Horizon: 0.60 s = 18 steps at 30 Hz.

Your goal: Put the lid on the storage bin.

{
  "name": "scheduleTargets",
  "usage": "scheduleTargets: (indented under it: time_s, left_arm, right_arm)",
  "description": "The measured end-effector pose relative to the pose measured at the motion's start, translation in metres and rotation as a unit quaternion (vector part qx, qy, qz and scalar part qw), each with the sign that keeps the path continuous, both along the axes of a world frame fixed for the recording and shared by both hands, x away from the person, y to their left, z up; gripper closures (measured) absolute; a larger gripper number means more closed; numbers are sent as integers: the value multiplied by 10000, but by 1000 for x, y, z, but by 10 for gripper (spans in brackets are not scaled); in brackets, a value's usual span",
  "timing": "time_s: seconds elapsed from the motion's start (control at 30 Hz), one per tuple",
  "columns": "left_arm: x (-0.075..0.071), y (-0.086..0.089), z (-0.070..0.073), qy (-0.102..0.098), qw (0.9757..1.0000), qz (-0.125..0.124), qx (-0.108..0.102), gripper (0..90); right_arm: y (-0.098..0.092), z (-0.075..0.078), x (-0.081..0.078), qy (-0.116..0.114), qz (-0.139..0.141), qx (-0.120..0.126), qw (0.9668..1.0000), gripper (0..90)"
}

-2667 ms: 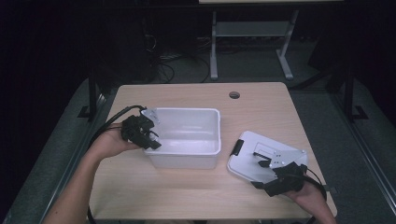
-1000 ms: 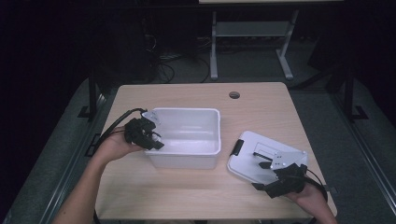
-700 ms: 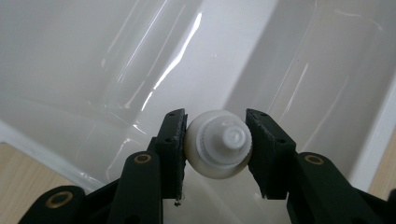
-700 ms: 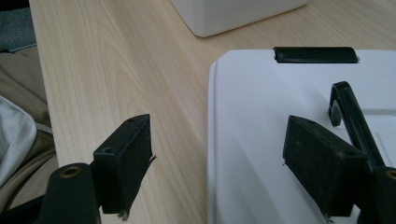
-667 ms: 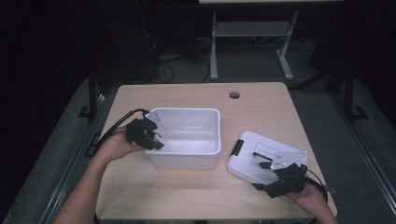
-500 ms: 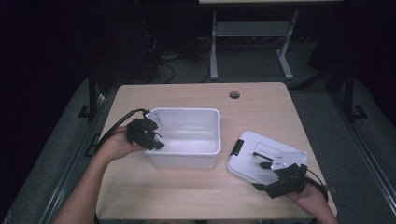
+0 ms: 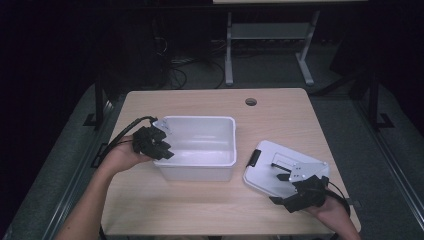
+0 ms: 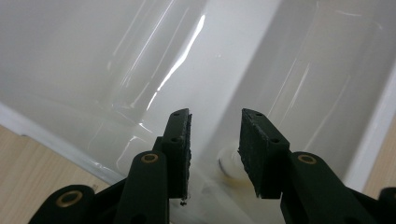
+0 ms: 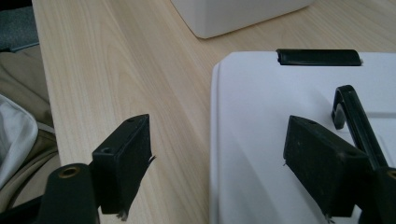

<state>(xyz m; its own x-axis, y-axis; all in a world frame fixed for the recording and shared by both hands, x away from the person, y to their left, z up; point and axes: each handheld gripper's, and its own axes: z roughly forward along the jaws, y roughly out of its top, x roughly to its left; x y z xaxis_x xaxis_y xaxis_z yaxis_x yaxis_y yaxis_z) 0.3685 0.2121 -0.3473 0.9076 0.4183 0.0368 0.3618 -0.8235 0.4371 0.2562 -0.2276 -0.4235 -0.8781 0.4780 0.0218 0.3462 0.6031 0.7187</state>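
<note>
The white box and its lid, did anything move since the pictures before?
Nothing visibly moved. The left gripper still grips the near-left rim of the white box, and the right gripper still hangs open over the near edge of the lid, which lies flat on the table beside the box.

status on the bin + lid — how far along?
Early. The white bin sits open and looks empty; the left gripper is clamped on its left wall. The lid lies flat on the table to the bin's right, with the right gripper open astride its near edge, not yet gripping. Left, probably: grasp the lid and seat it on the bin.
</note>
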Motion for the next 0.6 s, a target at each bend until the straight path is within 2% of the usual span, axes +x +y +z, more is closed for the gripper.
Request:
scheduleTargets:
  time_s: [0.5, 0.6]
  left_arm:
    - [-7, 2, 19, -98, 9999, -39, 21, 607]
    - [-9, 4, 22, -11, 10000, -50, -30, 576]
  right_arm:
    - [0, 0, -1, 15, -11, -17, 10000, 225]
    - [1, 0, -1, 28, -14, -22, 10000, 225]
